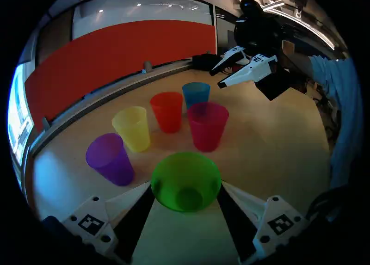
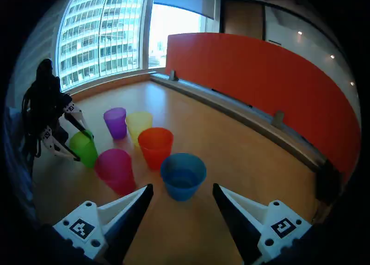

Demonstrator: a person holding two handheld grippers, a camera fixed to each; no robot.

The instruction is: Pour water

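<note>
**Left gripper view:** the left gripper (image 1: 186,185) has its jaws clamped on a green cup (image 1: 186,172) at 6 o'clock, one finger pressed to each side near the rim. Whether the cup holds water cannot be told. On the wooden table (image 1: 277,144) beyond it, a purple cup (image 1: 110,158) stands at 9 o'clock of the green one. A yellow cup (image 1: 132,128) is at 10 o'clock and a pink cup (image 1: 207,126) at 1 o'clock. Farther back come an orange cup (image 1: 167,111) and, last, a blue cup (image 1: 196,94), its base hidden behind the pink rim. The right gripper (image 1: 216,80) hangs in the air just past the blue cup, at its 2 o'clock. A person's pale blue sleeve (image 1: 340,103) runs down the view at 3 o'clock. A red panel (image 1: 120,57) lines the table's far edge.

**Right gripper view:** the right gripper (image 2: 182,186) has its jaws apart, touching nothing, and the blue cup (image 2: 183,176) stands upright on the table just ahead of the gap. The orange cup is at the blue one's 11 o'clock, the pink at its 9 o'clock, and the yellow and purple are beyond. At the view's 9 o'clock the left gripper (image 2: 84,147) grips the upright green cup, near the pink one. Tall windows (image 2: 101,33) rise at the back, at 11 o'clock.
</note>
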